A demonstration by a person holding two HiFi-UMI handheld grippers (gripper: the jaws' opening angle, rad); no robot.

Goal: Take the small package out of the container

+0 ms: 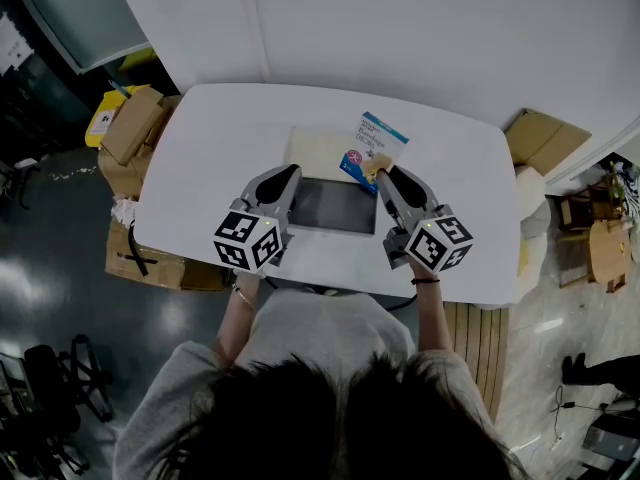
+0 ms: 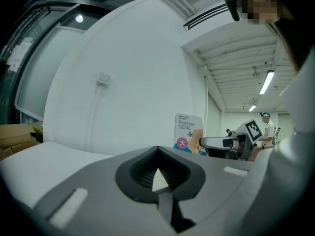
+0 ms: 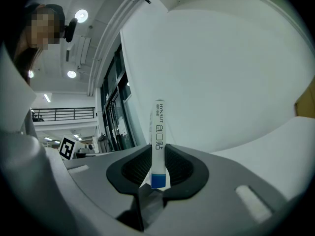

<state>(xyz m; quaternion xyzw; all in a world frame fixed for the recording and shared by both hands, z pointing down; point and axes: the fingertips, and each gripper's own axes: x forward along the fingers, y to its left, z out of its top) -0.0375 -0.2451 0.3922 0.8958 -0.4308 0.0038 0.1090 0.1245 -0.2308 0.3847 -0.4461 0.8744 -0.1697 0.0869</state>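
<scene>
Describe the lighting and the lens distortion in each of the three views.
Head view: dim, the floor nearly black, the white table evenly lit. Left gripper view: strong fisheye bending, black corners, bright ceiling lamps. Right gripper view: same bending; the package between the jaws is sharp.

The head view looks steeply down on the table (image 1: pixel 220 138); both gripper views skim level across it.

The small package (image 1: pixel 372 148) — a flat white-and-blue bandage box with a pink round mark — stands upright, pinched at its lower end between the right gripper's (image 1: pixel 381 175) jaws. The container (image 1: pixel 333 206) — a shallow dark tray — lies flat between that gripper and the left gripper (image 1: pixel 288 175).
</scene>
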